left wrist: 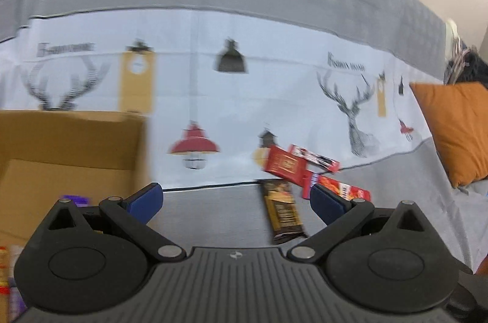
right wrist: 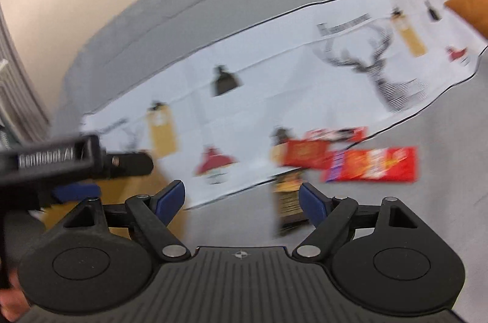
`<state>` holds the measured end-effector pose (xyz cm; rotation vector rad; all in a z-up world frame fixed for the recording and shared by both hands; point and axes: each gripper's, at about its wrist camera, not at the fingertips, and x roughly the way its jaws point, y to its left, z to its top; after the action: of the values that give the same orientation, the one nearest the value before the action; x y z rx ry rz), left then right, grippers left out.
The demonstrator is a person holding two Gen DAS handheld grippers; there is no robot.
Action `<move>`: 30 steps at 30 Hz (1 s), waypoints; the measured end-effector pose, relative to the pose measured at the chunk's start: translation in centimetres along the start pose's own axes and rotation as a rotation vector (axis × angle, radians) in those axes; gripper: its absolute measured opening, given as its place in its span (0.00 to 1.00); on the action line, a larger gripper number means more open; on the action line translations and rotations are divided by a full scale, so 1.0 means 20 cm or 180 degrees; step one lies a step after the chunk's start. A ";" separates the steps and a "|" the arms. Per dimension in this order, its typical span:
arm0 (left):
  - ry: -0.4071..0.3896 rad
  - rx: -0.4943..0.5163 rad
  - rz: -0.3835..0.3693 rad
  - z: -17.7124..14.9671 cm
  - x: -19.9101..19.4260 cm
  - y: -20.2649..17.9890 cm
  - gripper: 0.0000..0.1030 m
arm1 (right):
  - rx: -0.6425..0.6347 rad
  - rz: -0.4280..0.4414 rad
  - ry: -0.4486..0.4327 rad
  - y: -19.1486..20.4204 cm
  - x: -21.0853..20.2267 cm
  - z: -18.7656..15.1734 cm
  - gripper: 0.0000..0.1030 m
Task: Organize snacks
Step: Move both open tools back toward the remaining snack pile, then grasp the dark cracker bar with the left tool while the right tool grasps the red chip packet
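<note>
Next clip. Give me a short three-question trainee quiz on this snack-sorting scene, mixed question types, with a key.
1. True or false: the left gripper holds a snack between its fingers.
2. Which wrapper lies nearest the grippers? A) dark brown and gold bar B) long red packet C) orange cushion
3. In the left wrist view, on which side is the cardboard box?

Key: 1. False, both it and the right gripper are open and hold nothing. 2. A. 3. Left.

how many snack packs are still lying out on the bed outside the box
4: a dark brown bar nearest, a red pack behind it, a red and black stick pack farthest back, and a red wrapper to the right. Overlap could hide more.
</note>
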<state>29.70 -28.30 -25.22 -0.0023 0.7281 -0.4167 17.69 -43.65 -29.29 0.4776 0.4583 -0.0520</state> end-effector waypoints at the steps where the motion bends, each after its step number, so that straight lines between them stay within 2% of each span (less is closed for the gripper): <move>1: 0.0065 0.0050 0.0010 0.00 0.06 -0.05 1.00 | -0.0036 -0.0065 -0.0010 -0.04 0.02 0.01 0.81; 4: 0.0220 0.0091 0.0025 0.01 0.24 -0.12 1.00 | -0.0108 -0.0213 -0.0232 -0.16 0.05 0.05 0.81; 6: 0.0375 0.0048 0.0143 0.03 0.36 -0.12 1.00 | -0.0188 -0.0280 -0.0242 -0.23 0.11 0.06 0.80; 9: 0.0523 -0.0072 0.0206 0.04 0.53 -0.11 1.00 | -0.0251 -0.0550 -0.0128 -0.30 0.26 0.06 0.80; 12: 0.0722 0.0047 0.0204 0.00 0.70 -0.14 1.00 | -0.0107 -0.0935 0.0009 -0.38 0.41 0.08 0.80; 15: 0.0748 0.0217 0.0157 -0.06 0.79 -0.19 0.99 | 0.0152 -0.1015 0.0106 -0.46 0.49 0.09 0.80; 18: 0.0787 0.0120 0.0068 -0.10 0.86 -0.20 0.99 | -0.0028 -0.1141 0.0177 -0.48 0.53 0.10 0.80; 21: 0.0886 0.0179 -0.0038 -0.13 0.93 -0.23 0.84 | -0.0157 -0.1174 0.0285 -0.56 0.57 0.10 0.86; 22: 0.0889 0.0248 -0.0005 -0.13 0.95 -0.24 0.81 | -0.0124 -0.1170 0.0308 -0.61 0.58 0.09 0.89; 23: 0.0815 0.0371 0.0054 -0.14 0.95 -0.26 0.73 | -0.0074 -0.1153 0.0362 -0.64 0.59 0.08 0.90; 24: 0.0795 0.0477 0.0103 -0.15 0.95 -0.27 0.70 | 0.0022 -0.1102 0.0459 -0.69 0.62 0.07 0.93; 26: 0.0748 0.0517 0.0087 -0.15 0.94 -0.28 0.55 | 0.0089 -0.0920 0.0358 -0.71 0.62 0.07 0.96; 27: 0.0727 0.0505 0.0063 -0.15 0.94 -0.27 0.51 | 0.0078 -0.0822 0.0391 -0.72 0.64 0.07 0.96; 28: 0.0719 0.0511 0.0052 -0.15 0.93 -0.27 0.48 | -0.0001 -0.0745 0.0409 -0.72 0.66 0.07 0.91; 30: 0.0711 0.0569 0.0028 -0.15 0.93 -0.27 0.47 | -0.0240 -0.0793 0.0459 -0.70 0.70 0.06 0.79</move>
<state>38.13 -39.69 -38.73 0.2184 0.9080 -0.4773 28.57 -55.83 -40.44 0.3493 0.6575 -0.2405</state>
